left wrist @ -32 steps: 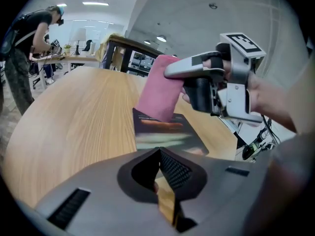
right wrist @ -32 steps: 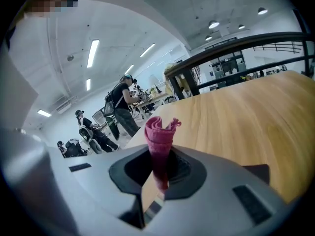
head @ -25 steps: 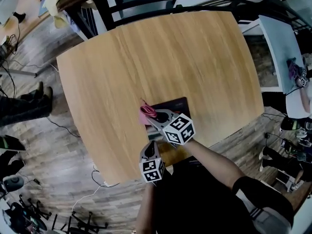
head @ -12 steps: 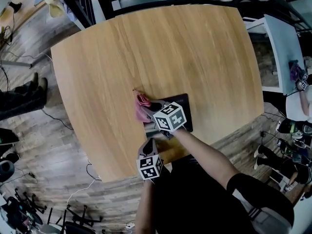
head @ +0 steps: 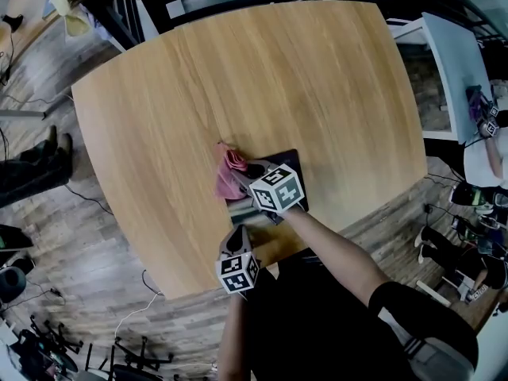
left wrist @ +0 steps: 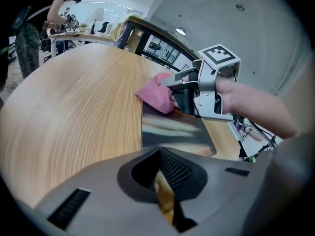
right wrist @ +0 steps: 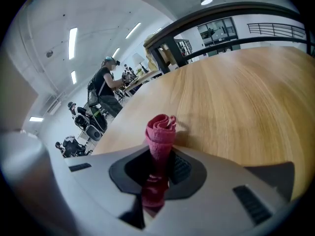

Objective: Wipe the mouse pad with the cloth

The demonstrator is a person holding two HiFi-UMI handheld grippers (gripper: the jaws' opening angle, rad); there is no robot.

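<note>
Two risks: the cloth (head: 228,178) sits at the pad's (head: 297,167) far-left corner, half on the table (head: 278,78), so strokes may miss; the pad could also skid. Right claw (right wrist: 159,167) is clamped on the cloth. Left claw (left wrist: 165,199), closed and empty, waits by the pad's near edge.

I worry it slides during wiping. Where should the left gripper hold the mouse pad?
Probably its bare near edge, coming low from the person's side: the mouse pad lies thin and flat, and the cloth, pinched in the right gripper, sits at its far left corner.
</note>
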